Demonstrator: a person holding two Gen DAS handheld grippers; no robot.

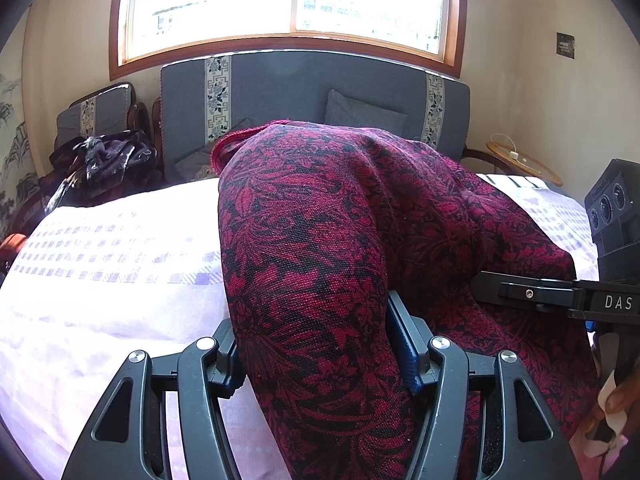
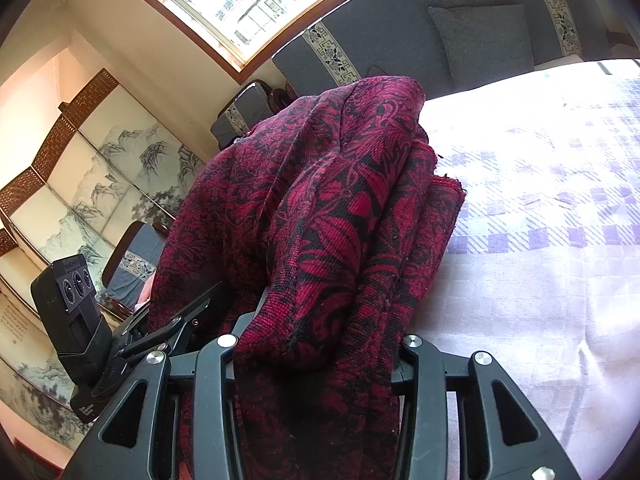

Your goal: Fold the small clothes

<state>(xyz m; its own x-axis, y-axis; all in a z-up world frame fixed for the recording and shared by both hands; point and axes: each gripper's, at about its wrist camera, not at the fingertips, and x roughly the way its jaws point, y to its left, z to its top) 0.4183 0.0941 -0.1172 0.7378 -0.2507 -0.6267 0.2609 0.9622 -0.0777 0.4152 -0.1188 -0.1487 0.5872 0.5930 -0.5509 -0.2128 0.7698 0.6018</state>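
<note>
The red patterned garment [image 1: 320, 264] fills the middle of the left wrist view, bunched between the fingers of the left gripper [image 1: 316, 352] and draped high, blocking the way straight ahead. Left of it the lilac checked bedsheet [image 1: 112, 264] lies bare, open for passage. To the right, the right gripper [image 1: 560, 300] crowds the near side. At the far edge the grey sofa back [image 1: 304, 88] closes the room. In the right wrist view, bare sheet stretches right of the garment.
</note>
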